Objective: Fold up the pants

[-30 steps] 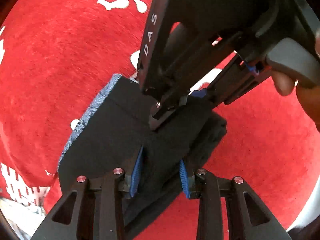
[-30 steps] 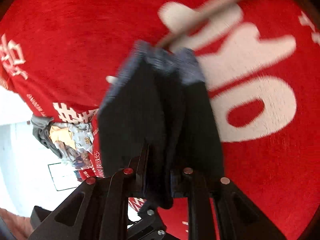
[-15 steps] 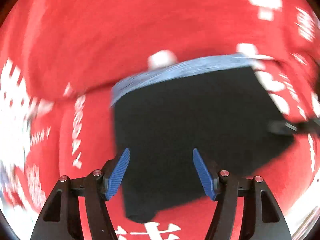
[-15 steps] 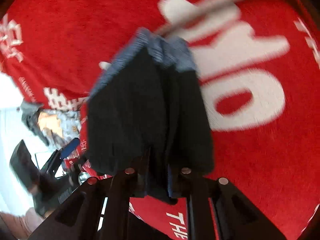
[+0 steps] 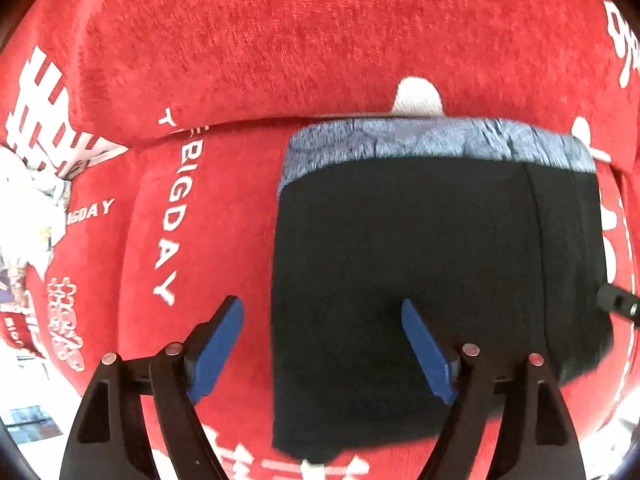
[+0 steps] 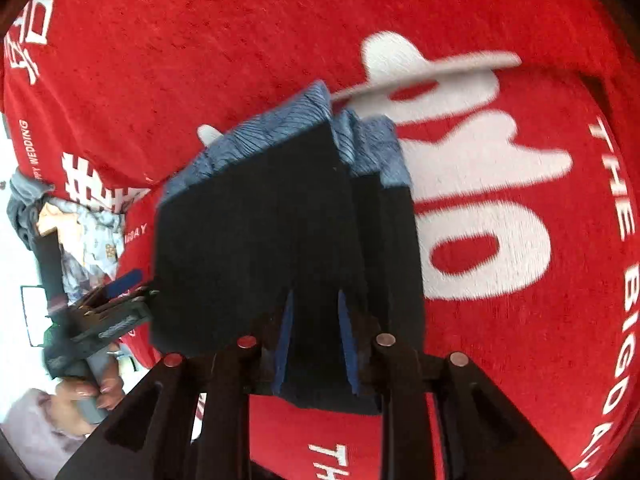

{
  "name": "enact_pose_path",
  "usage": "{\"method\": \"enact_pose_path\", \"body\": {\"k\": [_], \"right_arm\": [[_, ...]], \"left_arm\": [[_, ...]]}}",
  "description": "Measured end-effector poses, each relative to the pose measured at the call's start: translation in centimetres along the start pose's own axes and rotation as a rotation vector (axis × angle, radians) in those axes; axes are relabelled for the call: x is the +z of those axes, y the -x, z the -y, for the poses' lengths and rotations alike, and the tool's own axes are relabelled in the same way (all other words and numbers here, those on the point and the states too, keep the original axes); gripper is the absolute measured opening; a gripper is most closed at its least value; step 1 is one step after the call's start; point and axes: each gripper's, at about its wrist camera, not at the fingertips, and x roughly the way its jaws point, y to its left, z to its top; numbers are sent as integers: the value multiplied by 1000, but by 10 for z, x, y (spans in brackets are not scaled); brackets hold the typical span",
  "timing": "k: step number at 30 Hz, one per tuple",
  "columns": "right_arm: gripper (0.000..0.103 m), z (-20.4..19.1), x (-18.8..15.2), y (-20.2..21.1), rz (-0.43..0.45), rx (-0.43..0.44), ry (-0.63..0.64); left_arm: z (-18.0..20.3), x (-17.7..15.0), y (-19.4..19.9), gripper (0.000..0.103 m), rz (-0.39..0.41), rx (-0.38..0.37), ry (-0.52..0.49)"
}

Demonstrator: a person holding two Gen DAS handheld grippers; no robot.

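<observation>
The folded black pants (image 5: pixel 432 280) with a blue-grey waistband (image 5: pixel 432 140) show as a compact stack over the red cloth. My left gripper (image 5: pixel 320 344) is open and empty, its blue pads (image 5: pixel 218 340) spread, the left pad over bare cloth and the right pad in front of the pants. My right gripper (image 6: pixel 314 332) is shut on the near edge of the pants (image 6: pixel 280 220) and holds the stack, which hangs tilted. The left gripper (image 6: pixel 108 304) shows at the left of the right wrist view, apart from the pants.
A red cloth with white lettering (image 5: pixel 280 40) covers the surface and shows in the right wrist view (image 6: pixel 500 200) too. A heap of other clothes (image 6: pixel 76 224) lies at the left edge. A hand (image 6: pixel 88 396) holds the left gripper.
My left gripper has let go of the pants, opened wide and drawn back to the left. My right gripper stays shut on the folded stack and has shifted it a little.
</observation>
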Motion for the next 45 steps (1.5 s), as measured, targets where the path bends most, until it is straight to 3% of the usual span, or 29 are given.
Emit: {"method": "enact_pose_path", "body": {"k": [1, 4, 5, 6, 8, 10, 12, 15, 24, 29, 45], "right_arm": [[26, 10, -5, 9, 22, 34, -74], [45, 27, -21, 35, 50, -19, -189], [45, 29, -26, 42, 54, -13, -203], [45, 30, -31, 50, 56, -10, -210], [56, 28, -40, 63, 60, -26, -196], [61, 23, -46, 73, 64, -50, -187], [65, 18, -50, 80, 62, -46, -198], [78, 14, -51, 91, 63, -41, -199], [84, -36, -37, 95, 45, -112, -68], [85, -53, -34, 93, 33, -105, -33], [86, -58, -54, 86, -17, -137, -12]], "left_arm": [[0, -2, 6, 82, -8, -5, -7], [1, -11, 27, 82, -21, -21, -29], [1, -12, 33, 82, -29, -31, -33], [1, -15, 39, 82, -37, -42, -35], [1, -18, 48, 83, -51, -62, -40], [3, -22, 59, 103, -64, -87, -38], [4, -24, 66, 103, -71, -111, -39], [8, -26, 74, 103, -97, -121, -45], [21, -22, 111, 103, -72, -103, -48], [19, -24, 115, 103, -92, -91, -40], [16, -47, 113, 103, -146, -77, -24]]}}
